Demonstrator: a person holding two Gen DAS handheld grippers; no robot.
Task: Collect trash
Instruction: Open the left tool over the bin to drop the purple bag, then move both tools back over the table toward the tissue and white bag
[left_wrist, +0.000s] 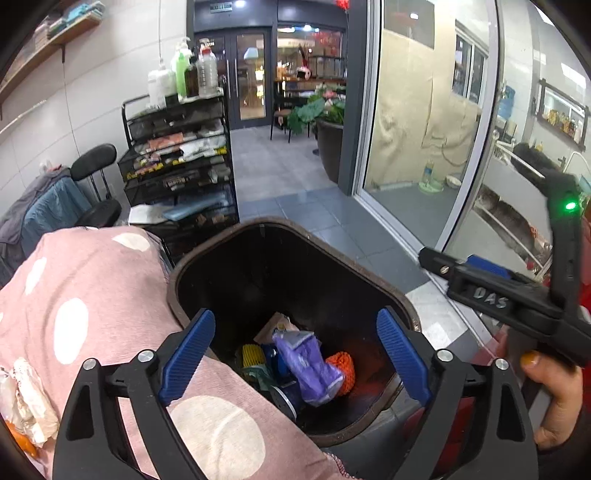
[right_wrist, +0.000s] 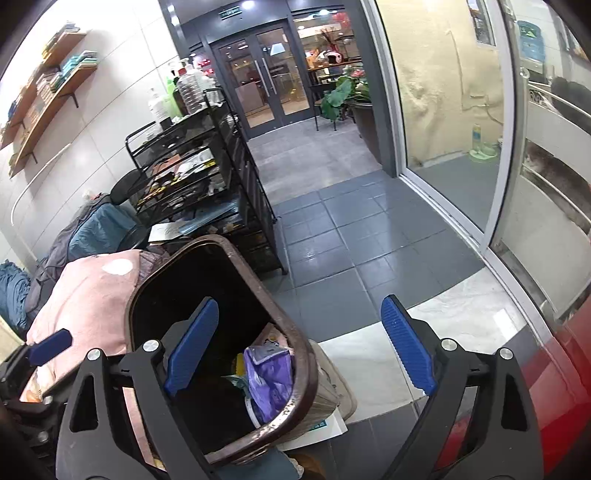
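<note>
A brown-rimmed trash bin (left_wrist: 258, 221) stands open below me. Inside lie a purple wrapper (left_wrist: 310, 365), an orange mesh (left_wrist: 345, 365), a yellow piece (left_wrist: 253, 354) and a blue can. My left gripper (left_wrist: 295, 319) hovers over the bin's mouth, open and empty. A hand (left_wrist: 554, 402) holds the right gripper at the right edge of the left wrist view. In the right wrist view the right gripper (right_wrist: 300, 304) is open and empty, over the bin's right rim (right_wrist: 304, 354) and the floor. The purple wrapper (right_wrist: 269, 380) shows there too.
A pink polka-dot cloth (left_wrist: 92, 295) bulges against the bin's left side. Behind stands a black wire rack (left_wrist: 181, 166) with bottles on top, and a chair (left_wrist: 94, 162). A glass door (left_wrist: 424, 129) runs along the right. Grey tiled floor (right_wrist: 351, 240) lies ahead. A red surface (right_wrist: 569, 369) is at the right.
</note>
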